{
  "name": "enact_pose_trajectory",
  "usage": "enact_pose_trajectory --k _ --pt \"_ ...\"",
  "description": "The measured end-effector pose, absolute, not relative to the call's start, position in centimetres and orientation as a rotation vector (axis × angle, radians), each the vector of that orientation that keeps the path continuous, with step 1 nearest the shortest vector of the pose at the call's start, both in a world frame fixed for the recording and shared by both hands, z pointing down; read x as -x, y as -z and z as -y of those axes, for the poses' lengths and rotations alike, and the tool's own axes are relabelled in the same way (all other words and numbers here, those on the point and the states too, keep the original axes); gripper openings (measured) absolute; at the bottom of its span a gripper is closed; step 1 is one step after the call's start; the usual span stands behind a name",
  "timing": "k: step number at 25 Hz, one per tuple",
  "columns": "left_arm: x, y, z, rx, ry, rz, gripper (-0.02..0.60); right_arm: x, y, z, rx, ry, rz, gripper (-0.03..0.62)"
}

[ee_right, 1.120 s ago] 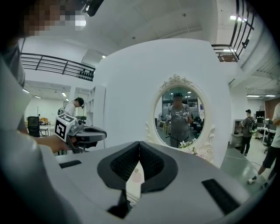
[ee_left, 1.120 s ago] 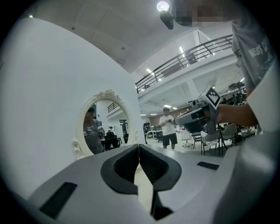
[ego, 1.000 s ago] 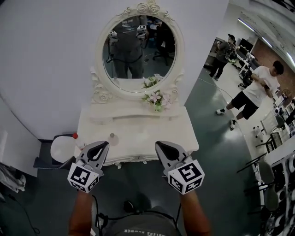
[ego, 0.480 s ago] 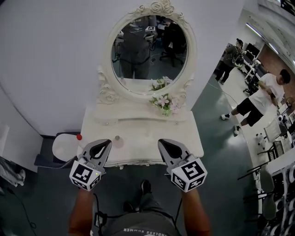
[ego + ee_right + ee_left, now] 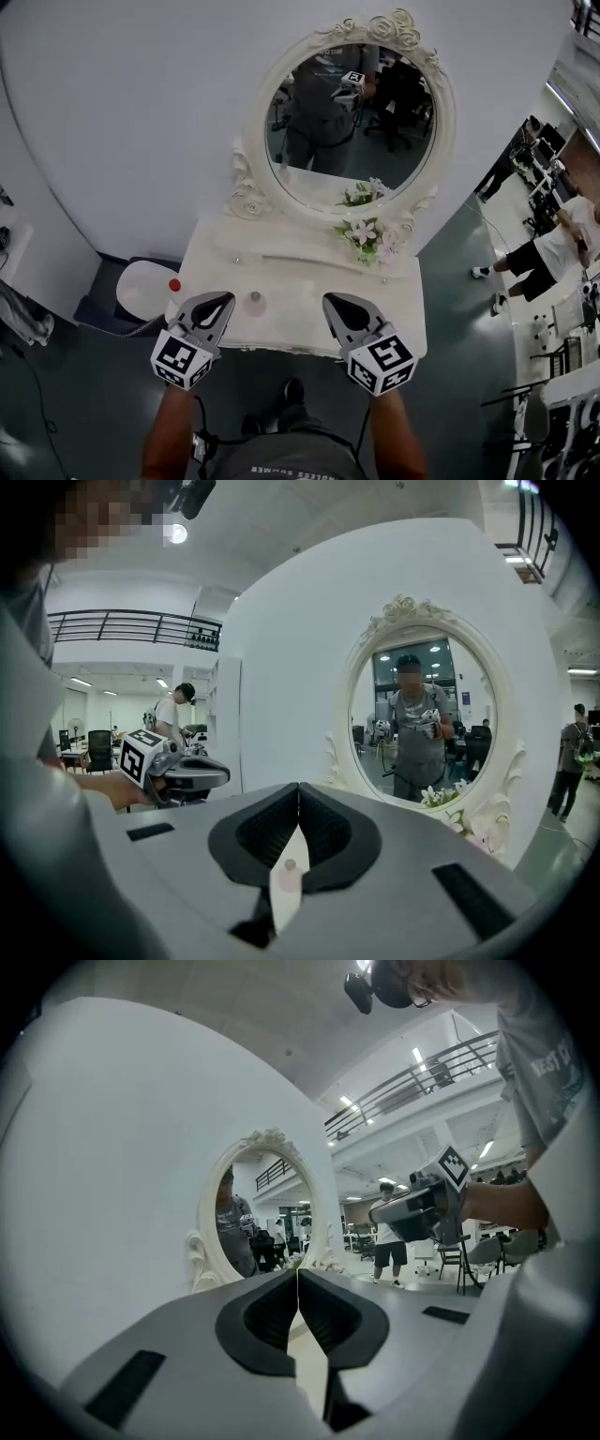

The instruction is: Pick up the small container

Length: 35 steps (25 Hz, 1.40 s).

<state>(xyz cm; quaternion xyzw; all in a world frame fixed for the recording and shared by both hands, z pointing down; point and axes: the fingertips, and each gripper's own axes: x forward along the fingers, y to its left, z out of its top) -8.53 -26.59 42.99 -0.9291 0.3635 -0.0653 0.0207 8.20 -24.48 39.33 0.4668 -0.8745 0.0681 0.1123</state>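
Note:
The small container (image 5: 253, 302), a pale pinkish pot with a little knob on its lid, stands near the front left of the white dressing table (image 5: 291, 272). My left gripper (image 5: 218, 300) hangs just left of it, shut and empty. My right gripper (image 5: 332, 302) is further to the right over the table's front, also shut with nothing in it. In the left gripper view the jaws (image 5: 298, 1275) meet in a thin line. In the right gripper view the jaws (image 5: 299, 788) touch at the tip, and the container (image 5: 289, 872) shows through the gap below them.
An oval mirror (image 5: 352, 117) in an ornate white frame rises at the table's back, with flowers (image 5: 367, 234) at its right foot. A white round stool (image 5: 145, 286) with a red-capped thing (image 5: 174, 285) stands left of the table. People (image 5: 553, 253) stand far right.
Both grippers have come forward over the table's front edge, and the container now lies between them. The table and mirror have shifted right and look nearer.

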Motion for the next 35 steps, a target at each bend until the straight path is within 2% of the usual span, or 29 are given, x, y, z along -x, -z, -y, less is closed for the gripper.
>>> enact_pose_trajectory --k 22,35 --pt "5.9 -56.8 33.5 3.011 0.320 -1.173 0.025 -9.9 -45.4 31.3 -1.250 -0.296 2.522 0.025" --pt "4.1 -65.3 36.1 3.071 0.404 -1.210 0.235 -11.7 -50.0 33.0 -1.241 -0.397 2.469 0.026"
